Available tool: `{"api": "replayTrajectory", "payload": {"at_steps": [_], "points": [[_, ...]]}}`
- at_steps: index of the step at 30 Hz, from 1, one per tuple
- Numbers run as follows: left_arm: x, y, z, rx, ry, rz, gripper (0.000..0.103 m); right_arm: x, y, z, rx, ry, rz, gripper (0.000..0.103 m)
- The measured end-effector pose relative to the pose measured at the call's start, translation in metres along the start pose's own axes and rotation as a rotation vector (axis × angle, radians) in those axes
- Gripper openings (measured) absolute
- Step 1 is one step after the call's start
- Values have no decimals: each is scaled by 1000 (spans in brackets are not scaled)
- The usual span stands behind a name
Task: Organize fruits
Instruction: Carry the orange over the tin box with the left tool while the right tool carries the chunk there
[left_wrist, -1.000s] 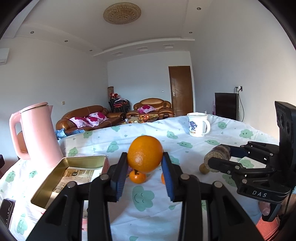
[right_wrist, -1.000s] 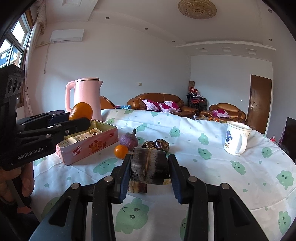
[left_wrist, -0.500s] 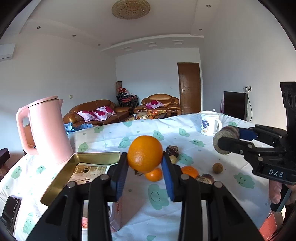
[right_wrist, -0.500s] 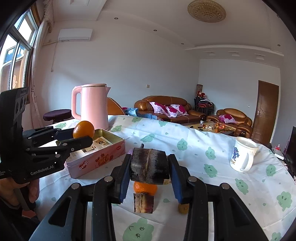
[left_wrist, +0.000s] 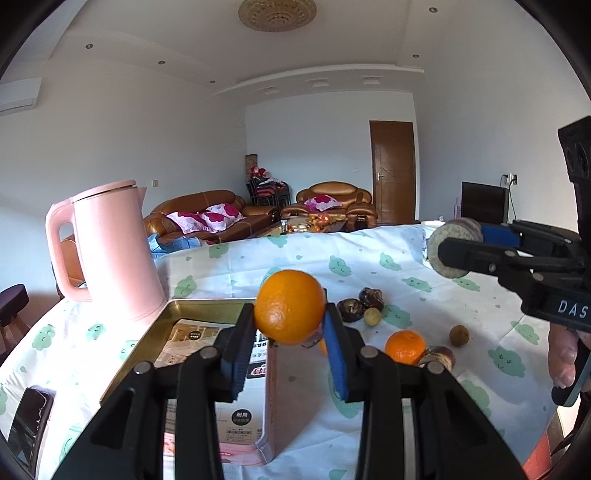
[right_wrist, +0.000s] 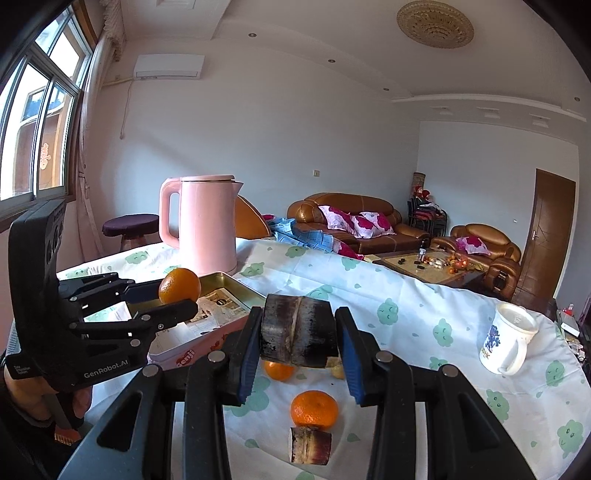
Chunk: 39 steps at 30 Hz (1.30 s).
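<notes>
The left tool (left_wrist: 290, 325) is clamped on a round orange fruit (left_wrist: 290, 306), held above the near corner of the open gold-lined pink tin (left_wrist: 155, 332); the right tool (right_wrist: 297, 343) grips a dark sugarcane chunk (right_wrist: 298, 334) over loose fruit on the bench (right_wrist: 406, 317). I'd lower the orange well inside the rim, clear of the pink kettle (left_wrist: 110, 251). The bench's middle looks open.

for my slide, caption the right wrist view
Right tool grips a sugarcane piece above the table; left tool holds an orange over the tin.
</notes>
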<state>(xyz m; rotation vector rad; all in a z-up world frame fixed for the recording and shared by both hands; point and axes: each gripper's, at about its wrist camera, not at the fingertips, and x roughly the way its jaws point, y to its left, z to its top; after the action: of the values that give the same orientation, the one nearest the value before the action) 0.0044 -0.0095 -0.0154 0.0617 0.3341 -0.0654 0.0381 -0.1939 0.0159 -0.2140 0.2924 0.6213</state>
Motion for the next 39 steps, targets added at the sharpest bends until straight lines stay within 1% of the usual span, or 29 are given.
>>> {"api": "replayTrajectory", "payload": {"at_steps": [12, 18, 23, 30, 39], "points": [[11, 29, 2, -17, 37, 57, 38, 27, 15, 32, -31, 5, 43, 41], [19, 43, 2, -14, 62, 82, 38, 47, 26, 45, -67, 18, 58, 41], [26, 55, 1, -14, 85, 101, 38, 66, 31, 54, -71, 33, 72, 41], [38, 73, -1, -21, 121, 125, 38, 97, 38, 55, -75, 75, 96, 41], [55, 92, -2, -15, 182, 156, 38, 139, 52, 45, -83, 150, 132, 41]]}}
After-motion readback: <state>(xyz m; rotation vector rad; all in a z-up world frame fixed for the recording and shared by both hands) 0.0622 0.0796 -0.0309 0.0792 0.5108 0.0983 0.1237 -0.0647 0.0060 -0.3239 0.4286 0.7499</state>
